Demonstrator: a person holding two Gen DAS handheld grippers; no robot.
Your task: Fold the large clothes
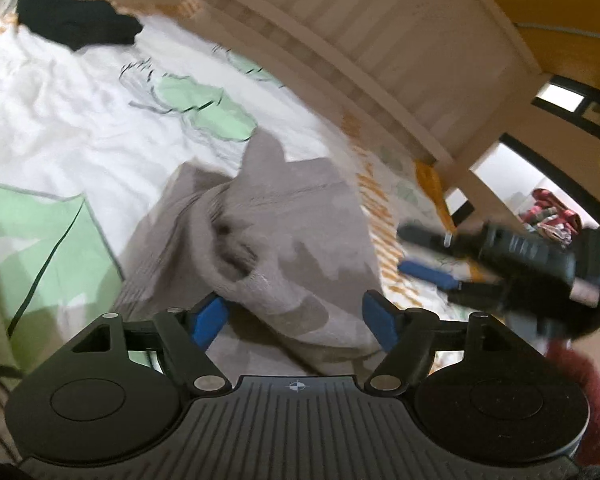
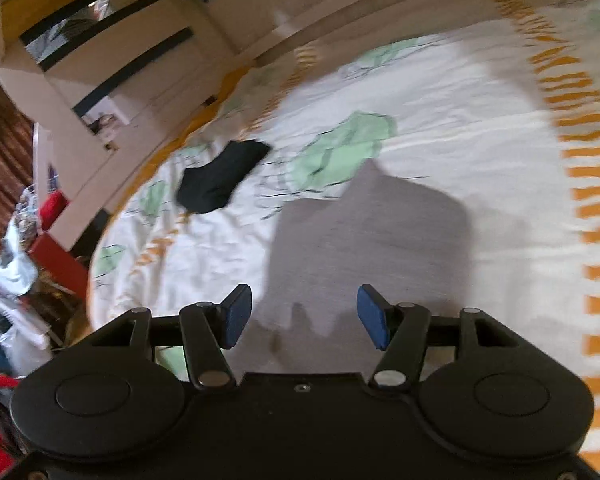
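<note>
A grey garment (image 1: 284, 240) lies bunched and partly folded on the white bed cover (image 1: 60, 120). My left gripper (image 1: 296, 322) stands open at its near edge, with the cloth lying loose between the blue pads and neither pad pressing on it. In the right wrist view the same grey garment (image 2: 372, 248) looks flat and blurred. My right gripper (image 2: 305, 316) hangs open over its near edge with nothing gripped. The left wrist view also shows the right gripper (image 1: 420, 254), to the right of the garment, over the orange-striped border.
A black garment (image 1: 76, 20) (image 2: 224, 180) lies farther back on the cover. A pale wooden bed rail (image 1: 380, 40) (image 2: 340, 8) runs along the far side. Beside the bed is clutter (image 2: 16, 280). A red sleeve (image 1: 588, 400) shows at the lower right.
</note>
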